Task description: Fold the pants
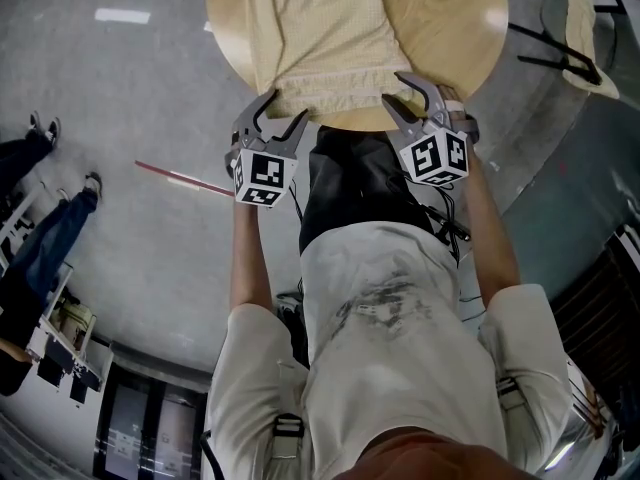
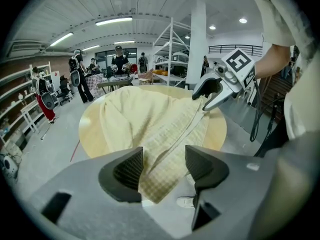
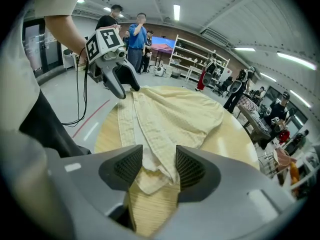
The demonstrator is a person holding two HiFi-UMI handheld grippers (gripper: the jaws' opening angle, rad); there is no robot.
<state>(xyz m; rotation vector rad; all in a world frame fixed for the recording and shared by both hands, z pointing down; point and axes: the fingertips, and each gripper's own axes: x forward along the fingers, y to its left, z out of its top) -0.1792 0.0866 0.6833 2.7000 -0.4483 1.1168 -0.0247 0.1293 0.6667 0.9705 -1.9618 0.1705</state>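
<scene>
Pale yellow pants (image 1: 320,38) lie spread on a round wooden table (image 1: 460,28), the waistband hanging slightly over the near edge. My left gripper (image 1: 283,118) hovers at the waistband's left corner and my right gripper (image 1: 398,93) at its right corner. In the left gripper view the jaws (image 2: 164,166) stand apart, with the cloth's corner (image 2: 155,184) showing in the gap, not pressed. The right gripper view shows the same: jaws (image 3: 159,166) wide, the waistband end (image 3: 150,176) between them untouched. Each gripper appears in the other's view, the right gripper (image 2: 210,94) and the left gripper (image 3: 122,86).
The table stands on a grey floor with a red line (image 1: 180,178) at the left. A chair with pale cloth (image 1: 585,18) is at the far right. Several people (image 2: 119,61) and white shelving (image 2: 170,49) stand beyond the table. A black cable (image 3: 82,104) hangs by the left gripper.
</scene>
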